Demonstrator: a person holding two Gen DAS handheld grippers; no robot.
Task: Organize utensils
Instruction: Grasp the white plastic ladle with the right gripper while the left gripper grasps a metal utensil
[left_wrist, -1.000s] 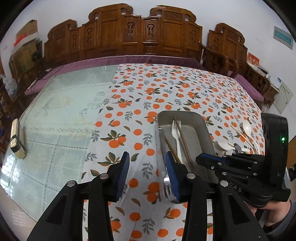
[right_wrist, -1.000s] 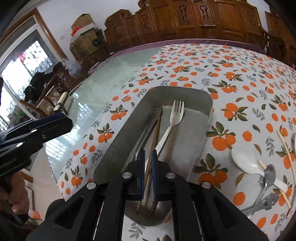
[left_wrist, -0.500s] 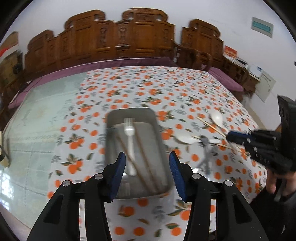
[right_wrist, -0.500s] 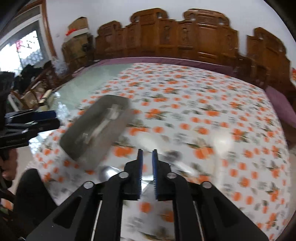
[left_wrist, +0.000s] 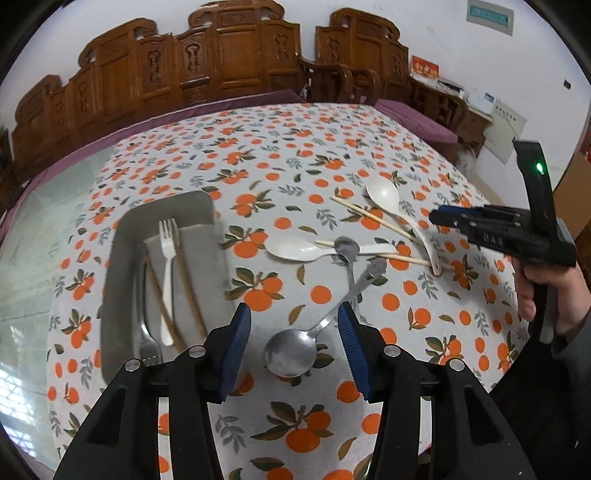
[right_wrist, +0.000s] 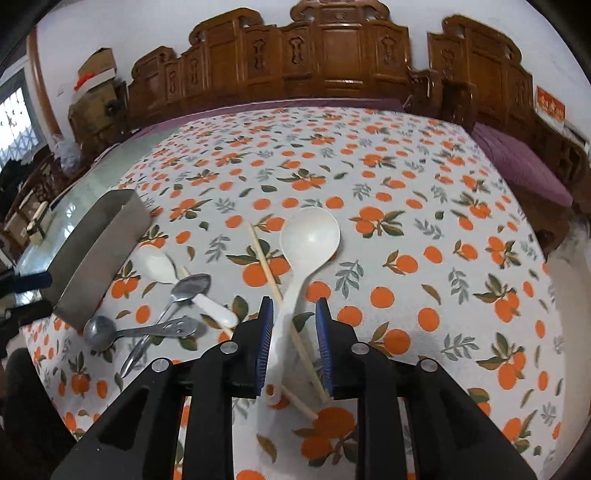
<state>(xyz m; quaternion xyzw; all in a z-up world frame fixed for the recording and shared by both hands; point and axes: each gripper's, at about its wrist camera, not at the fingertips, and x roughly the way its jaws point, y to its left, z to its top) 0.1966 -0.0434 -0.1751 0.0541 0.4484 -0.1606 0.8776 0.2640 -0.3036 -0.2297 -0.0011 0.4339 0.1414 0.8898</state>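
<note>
A grey metal tray (left_wrist: 122, 258) holds a fork (left_wrist: 168, 258) and brown chopsticks (left_wrist: 190, 291); it shows at the left in the right wrist view (right_wrist: 99, 251). My left gripper (left_wrist: 291, 347) is open, its pads either side of a steel ladle (left_wrist: 291, 352) lying on the cloth. My right gripper (right_wrist: 293, 343) is open around the handle of a big white spoon (right_wrist: 310, 236) that lies across pale chopsticks (right_wrist: 266, 266). A smaller white spoon (left_wrist: 291, 249) and a steel spoon (left_wrist: 347, 247) lie between.
The table wears an orange-print cloth (right_wrist: 406, 184); bare glass (left_wrist: 44, 229) lies left of it. Carved wooden chairs (right_wrist: 332, 62) line the far side. The right gripper's body and the hand holding it show at the right of the left wrist view (left_wrist: 517, 236).
The right gripper left the tray, swung right and opened over the big white spoon's handle. The left gripper swung right from beside the tray to over the steel ladle.
</note>
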